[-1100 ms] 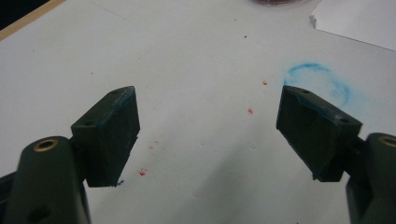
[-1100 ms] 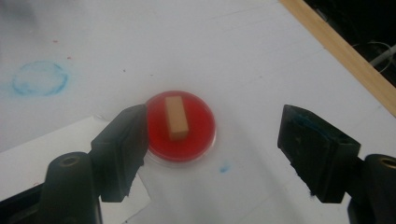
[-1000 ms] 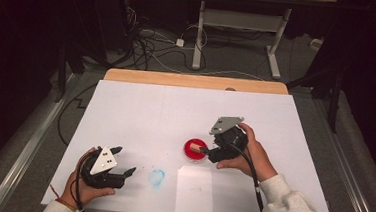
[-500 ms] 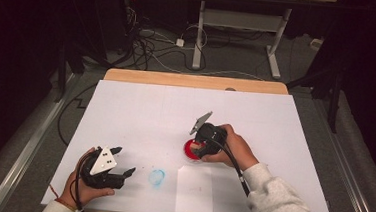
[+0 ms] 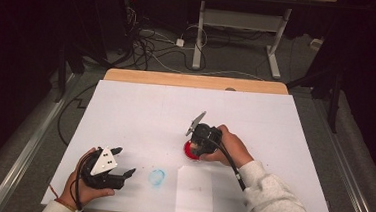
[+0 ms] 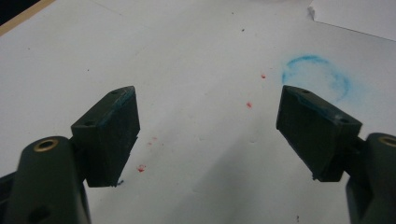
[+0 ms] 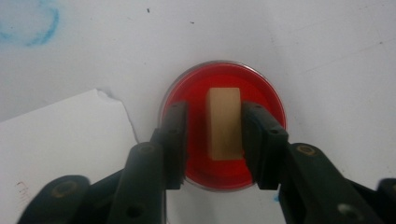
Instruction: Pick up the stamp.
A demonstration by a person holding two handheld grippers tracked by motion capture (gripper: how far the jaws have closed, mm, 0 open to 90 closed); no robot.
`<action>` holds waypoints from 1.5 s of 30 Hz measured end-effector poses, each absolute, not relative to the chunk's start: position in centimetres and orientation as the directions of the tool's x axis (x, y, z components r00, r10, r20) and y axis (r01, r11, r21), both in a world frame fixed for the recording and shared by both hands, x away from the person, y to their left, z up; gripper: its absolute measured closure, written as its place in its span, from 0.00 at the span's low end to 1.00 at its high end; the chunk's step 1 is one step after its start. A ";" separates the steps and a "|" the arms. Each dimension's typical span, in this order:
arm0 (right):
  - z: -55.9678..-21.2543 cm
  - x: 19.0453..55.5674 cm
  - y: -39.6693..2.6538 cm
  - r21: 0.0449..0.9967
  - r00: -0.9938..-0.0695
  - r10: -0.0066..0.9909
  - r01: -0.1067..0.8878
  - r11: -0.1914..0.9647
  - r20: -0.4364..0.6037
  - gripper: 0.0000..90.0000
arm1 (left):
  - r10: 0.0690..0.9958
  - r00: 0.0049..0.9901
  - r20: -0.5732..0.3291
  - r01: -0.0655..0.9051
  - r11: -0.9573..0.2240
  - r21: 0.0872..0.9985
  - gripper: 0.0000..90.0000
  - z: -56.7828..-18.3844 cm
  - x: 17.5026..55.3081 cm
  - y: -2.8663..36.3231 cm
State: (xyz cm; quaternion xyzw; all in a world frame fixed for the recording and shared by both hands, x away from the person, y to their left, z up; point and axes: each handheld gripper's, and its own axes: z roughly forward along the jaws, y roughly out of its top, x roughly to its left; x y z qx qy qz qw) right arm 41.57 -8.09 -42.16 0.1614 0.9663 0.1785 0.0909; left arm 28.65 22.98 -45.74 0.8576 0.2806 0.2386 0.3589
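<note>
The right gripper (image 5: 196,145) points down over a round red dish (image 7: 223,125) that sits on the white tabletop (image 5: 150,113), right of centre and toward the near edge. Its fingers (image 7: 173,140) have just been closing and now stand narrow around a small tan wooden block (image 7: 224,122) standing in the red dish; the right finger looks to be against the block, while a thin red gap shows at the left one. A white paper sheet (image 5: 194,190) lies just near and left of the dish. At the near left, the left gripper (image 5: 122,162) rests low with fingers (image 6: 112,135) spread wide and holding nothing, a smudged blue ring (image 6: 316,77) on the tabletop just beyond them.
</note>
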 end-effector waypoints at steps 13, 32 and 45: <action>-42.2 41.9 -8.1 0.366 -0.925 0.363 0.300 0.881 -0.114 0.85 | 0.655 0.727 0.208 0.314 -0.585 0.747 0.23 -45.7 28.7 23.1; -42.5 42.1 -7.9 0.353 -0.915 0.392 0.338 0.872 -0.094 0.85 | 0.649 0.731 0.209 0.308 -0.588 0.748 0.23 -45.7 28.6 22.9; -42.6 41.8 -7.6 0.343 -0.914 0.387 0.326 0.881 -0.124 0.85 | 0.646 0.734 0.208 0.307 -0.589 0.748 0.23 -45.7 28.6 22.8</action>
